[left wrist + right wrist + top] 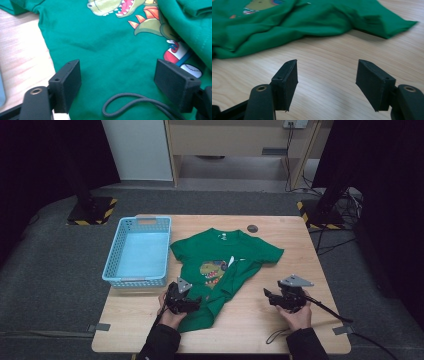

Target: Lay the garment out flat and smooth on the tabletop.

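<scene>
Folding looks likely, so the left gripper [117, 80], jaws spread wide over the green shirt [220, 265] lying rumpled mid-table beside the blue basket [136, 251], should pinch one layer only, while the right gripper [327, 83] waits spread apart above bare wood.

No words, numbers or brand marks can be read anywhere. The shirt [225, 265] carries only a picture print [117, 6], a cartoon dinosaur with open jaws and orange spikes, with no lettering that shows. A small white mark sits at its collar [224, 236], too small to read. The stand bases [92, 211] on the floor bear yellow-and-black hazard stripes, without text.
</scene>
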`<state>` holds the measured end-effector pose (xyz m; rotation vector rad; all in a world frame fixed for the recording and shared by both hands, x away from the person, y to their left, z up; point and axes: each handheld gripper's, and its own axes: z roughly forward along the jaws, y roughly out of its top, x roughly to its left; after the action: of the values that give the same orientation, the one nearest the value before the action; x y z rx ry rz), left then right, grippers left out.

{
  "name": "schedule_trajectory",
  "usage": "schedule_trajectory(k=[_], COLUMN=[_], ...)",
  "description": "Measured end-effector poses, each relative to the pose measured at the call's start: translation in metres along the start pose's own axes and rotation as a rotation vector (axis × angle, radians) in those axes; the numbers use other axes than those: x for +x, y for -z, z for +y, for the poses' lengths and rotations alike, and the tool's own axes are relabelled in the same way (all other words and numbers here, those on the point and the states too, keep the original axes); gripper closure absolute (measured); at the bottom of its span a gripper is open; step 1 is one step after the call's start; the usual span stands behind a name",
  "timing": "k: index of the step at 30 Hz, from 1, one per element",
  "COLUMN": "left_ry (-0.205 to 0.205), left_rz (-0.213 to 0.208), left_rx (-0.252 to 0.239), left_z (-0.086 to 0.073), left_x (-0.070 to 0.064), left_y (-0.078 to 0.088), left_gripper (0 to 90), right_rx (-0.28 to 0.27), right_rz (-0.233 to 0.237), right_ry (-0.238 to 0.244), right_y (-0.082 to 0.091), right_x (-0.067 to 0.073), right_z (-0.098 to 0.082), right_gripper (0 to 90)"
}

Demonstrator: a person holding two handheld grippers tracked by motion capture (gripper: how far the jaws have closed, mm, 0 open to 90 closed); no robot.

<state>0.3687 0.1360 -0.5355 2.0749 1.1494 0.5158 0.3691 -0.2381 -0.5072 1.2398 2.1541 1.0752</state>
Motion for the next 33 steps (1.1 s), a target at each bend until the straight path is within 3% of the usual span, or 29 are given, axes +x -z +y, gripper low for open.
schedule_trajectory(k=[3,5,6,12,18,24,33], left_ry=[-0.003,-0.005,-0.006,-0.001,0.004,0.007,0.008], left_rz=[-0.004,-0.007,-0.007,-0.001,0.004,0.006,0.007], left_rx=[0.0,-0.001,-0.001,0.003,0.004,0.005,0.005], left_z=[0.001,0.001,0.001,-0.003,-0.005,-0.004,-0.004], left_x=[0.004,0.005,0.006,0.0,-0.003,-0.003,-0.003], left_y=[-0.001,-0.002,-0.001,0.003,0.005,0.004,0.004], left_gripper=[20.5,20.4,20.4,18.2,17.1,16.6,16.5], right_rx=[-0.003,0.001,0.0,0.008,0.02,0.014,0.009], right_rz=[0.059,0.062,0.08,0.123,0.167,0.193,0.194], right_ry=[0.005,0.019,0.037,0.114,0.161,0.18,0.213], right_y=[-0.006,-0.008,-0.012,-0.026,-0.039,-0.052,-0.069], right_x=[0.016,0.021,0.032,0.063,0.089,0.102,0.112], right_z=[0.007,0.01,0.016,0.036,0.045,0.046,0.046], right_gripper=[34.4,34.6,35.8,39.3,43.6,48.9,52.4])
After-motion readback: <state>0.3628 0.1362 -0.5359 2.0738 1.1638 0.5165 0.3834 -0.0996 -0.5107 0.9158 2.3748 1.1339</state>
